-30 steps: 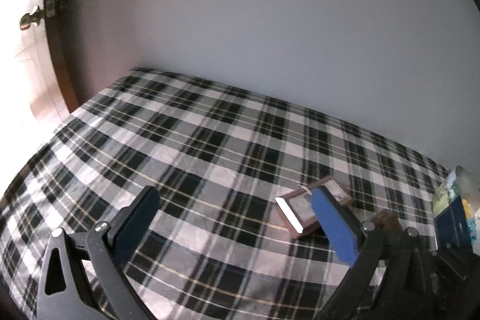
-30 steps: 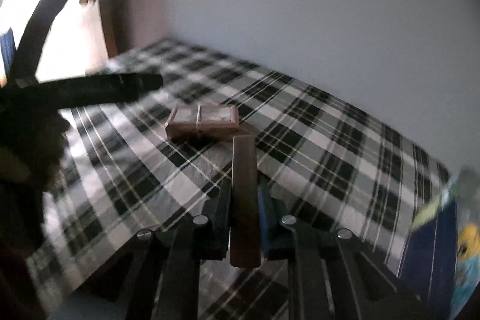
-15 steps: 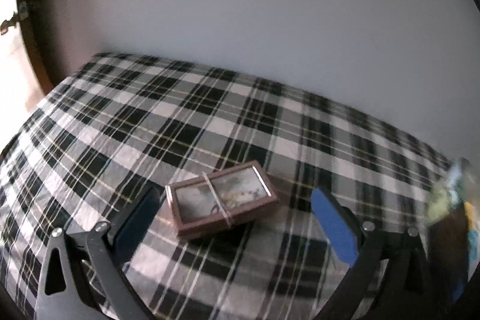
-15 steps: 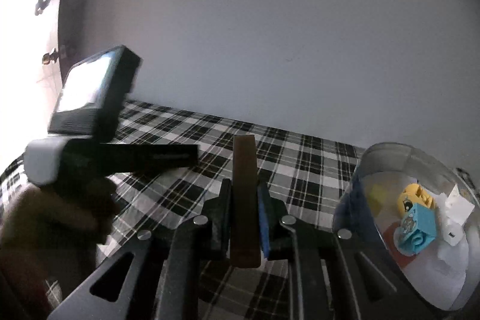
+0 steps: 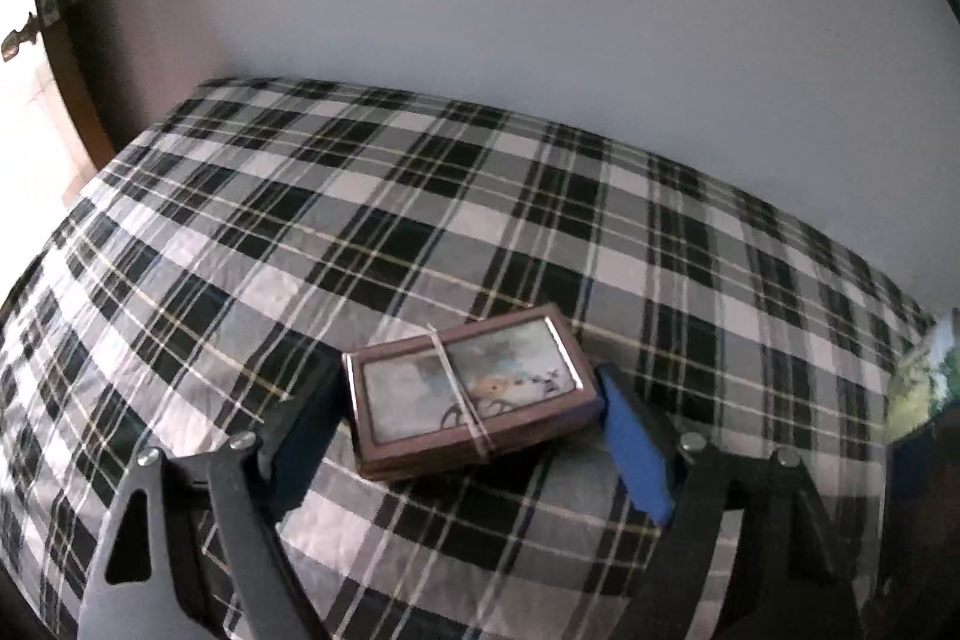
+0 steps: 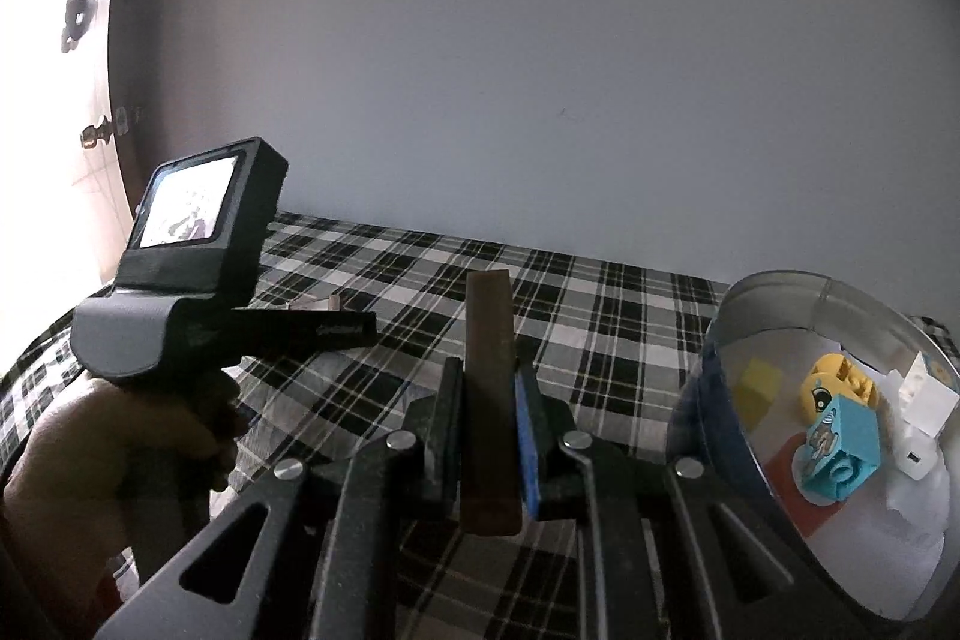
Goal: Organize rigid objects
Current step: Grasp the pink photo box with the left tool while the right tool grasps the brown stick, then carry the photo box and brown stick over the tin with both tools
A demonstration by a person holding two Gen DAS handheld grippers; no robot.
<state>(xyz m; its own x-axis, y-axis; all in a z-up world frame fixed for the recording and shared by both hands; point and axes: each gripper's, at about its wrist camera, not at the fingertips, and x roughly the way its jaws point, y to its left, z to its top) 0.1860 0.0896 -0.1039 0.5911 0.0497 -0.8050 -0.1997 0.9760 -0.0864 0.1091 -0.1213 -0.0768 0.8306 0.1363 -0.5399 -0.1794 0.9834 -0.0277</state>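
Note:
A flat brown box with a picture lid and a rubber band [image 5: 468, 391] lies on the plaid cloth [image 5: 420, 232]. My left gripper [image 5: 465, 418] is around it, one pad at each short end, closed in on the box. In the right wrist view, my right gripper [image 6: 487, 421] is shut on a brown flat bar [image 6: 489, 400] that stands upright between its pads, above the cloth. The left gripper's body [image 6: 198, 292] and the hand holding it show at the left of that view; the box is mostly hidden behind it.
A round metal tin [image 6: 840, 466] with a blue outer wall stands at the right, holding yellow, blue and white toy blocks. A grey wall runs behind the table. A brown door frame [image 5: 72, 100] and bright doorway lie at the far left.
My left gripper has moved in over the box and its jaws have closed from wide open onto the box's ends. My right gripper, still holding the bar, stays near the tin.

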